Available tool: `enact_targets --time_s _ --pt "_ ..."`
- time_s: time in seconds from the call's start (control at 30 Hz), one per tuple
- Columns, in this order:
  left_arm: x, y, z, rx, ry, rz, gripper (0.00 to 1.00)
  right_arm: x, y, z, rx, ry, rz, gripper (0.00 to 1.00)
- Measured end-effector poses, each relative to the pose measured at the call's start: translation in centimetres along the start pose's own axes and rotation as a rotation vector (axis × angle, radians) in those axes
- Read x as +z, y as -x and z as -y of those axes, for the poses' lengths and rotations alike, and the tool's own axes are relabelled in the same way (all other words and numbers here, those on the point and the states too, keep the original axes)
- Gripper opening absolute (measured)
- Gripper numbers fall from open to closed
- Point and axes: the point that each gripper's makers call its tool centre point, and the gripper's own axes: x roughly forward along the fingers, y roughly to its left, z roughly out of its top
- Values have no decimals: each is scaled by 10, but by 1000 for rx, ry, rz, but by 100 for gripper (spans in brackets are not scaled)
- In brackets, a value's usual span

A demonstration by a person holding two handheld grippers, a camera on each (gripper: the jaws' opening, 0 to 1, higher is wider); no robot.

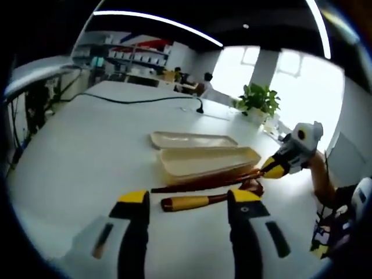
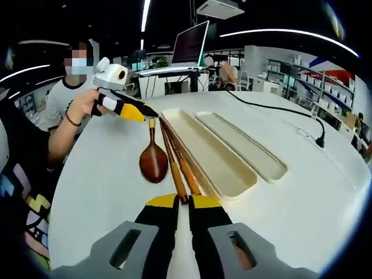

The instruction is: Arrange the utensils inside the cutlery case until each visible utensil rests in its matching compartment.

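A cream cutlery case lies open on the white table, its deep tray (image 1: 206, 160) (image 2: 209, 151) beside its shallow lid (image 1: 192, 139) (image 2: 244, 145). Two brown chopsticks (image 1: 203, 183) (image 2: 174, 157) and a wooden spoon (image 1: 192, 202) (image 2: 153, 160) lie on the table along the tray's side. My left gripper (image 1: 188, 197) (image 2: 139, 111) is open, its jaws wide apart on either side of the spoon's handle end. My right gripper (image 2: 183, 201) (image 1: 272, 168) has its jaws almost together on the near end of a chopstick.
A black cable (image 1: 145, 100) (image 2: 279, 110) runs across the far part of the table. A potted plant (image 1: 258, 102) stands at one table edge. A person (image 2: 64, 93) sits at the table's side, and a laptop (image 2: 189, 43) stands on a desk behind.
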Motion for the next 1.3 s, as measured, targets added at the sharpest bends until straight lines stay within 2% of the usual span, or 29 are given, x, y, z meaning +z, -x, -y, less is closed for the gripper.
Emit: enact_targets --time_s 0.13,0.27,0.43,0.5,0.57,0.6,0.63,0.7,0.8,0.87,1.03,1.17,1.3 --pt "0 2 0 -6 7 -2 57 10 7 -5 15 37 28 4" --pt "2 3 -5 6 6 -2 58 26 14 -11 50 1 79 4" --pt "4 5 -4 17 -37 4 59 32 16 -14 64 -18 108 3" --pt "8 7 -4 43 -122 15 60 33 16 -15 75 -40 121 3" --pt "9 6 -1 62 -220 1 60 35 17 -15 82 -88 140 3" --pt "10 5 2 70 -345 -13 59 36 18 -17 97 -132 150 3" --pt "12 3 3 89 -403 -6 58 37 18 -18 110 -157 157 3" --pt "16 1 4 145 -509 1 58 40 20 -17 121 -164 172 3" --pt "26 -1 15 166 -668 34 58 42 23 -20 118 -159 182 3" --pt "32 1 21 176 -722 62 58 43 25 -23 124 -150 184 3" --pt "38 3 23 188 -729 89 57 49 32 -25 130 -134 195 3" --pt "33 3 10 203 -617 73 57 53 40 -26 124 -119 202 3" --pt "27 -1 6 147 -458 78 58 55 46 -24 118 -112 211 3"
